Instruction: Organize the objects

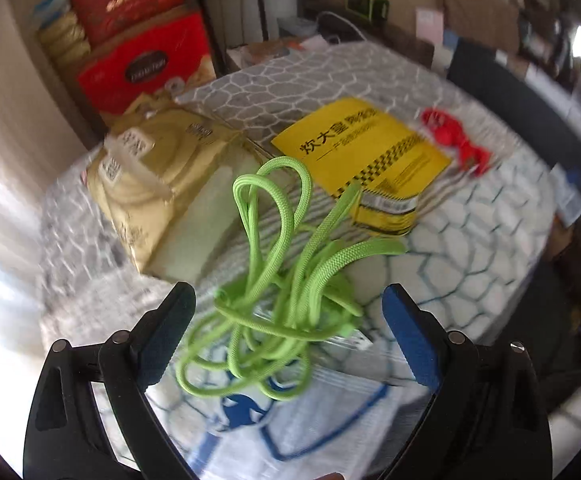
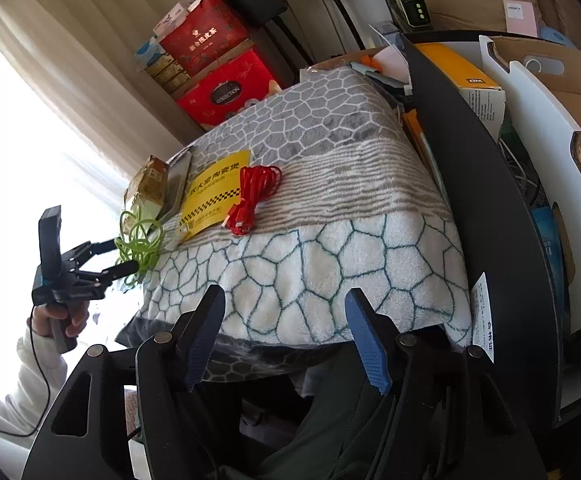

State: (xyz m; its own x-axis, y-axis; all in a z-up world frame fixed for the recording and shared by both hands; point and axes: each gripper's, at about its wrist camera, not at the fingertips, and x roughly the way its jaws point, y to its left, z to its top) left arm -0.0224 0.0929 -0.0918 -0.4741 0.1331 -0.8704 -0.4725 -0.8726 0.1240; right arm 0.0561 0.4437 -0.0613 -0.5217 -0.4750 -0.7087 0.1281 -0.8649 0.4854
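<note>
Left gripper (image 1: pixel 288 300), wrist view: the jaws stand wide apart, and a loose bundle of green cord (image 1: pixel 278 280) lies between and just ahead of them, with neither blue pad pressing on it. The right wrist view shows the same gripper (image 2: pixel 124 254) at the near left edge of the blanket-covered surface (image 2: pixel 330 248), with the green cord (image 2: pixel 138 240) at its tips. Whether the cord rests fully on the blanket or partly hangs cannot be told through the blur.

The cord looks light, limp and braided; its loops will likely sag and spill if only one strand is caught. The best hold is probably across the dense knot of crossings midway between the jaws, not the free loops ahead of them.

Beyond the left jaws lie a beige paper pack (image 1: pixel 162 188), a yellow booklet (image 1: pixel 370 156) and a coiled red cable (image 1: pixel 454 140); the red cable (image 2: pixel 256 196) looks equally soft.

Right gripper (image 2: pixel 286 336): jaws partly open and empty, hovering short of the blanket's near edge.
</note>
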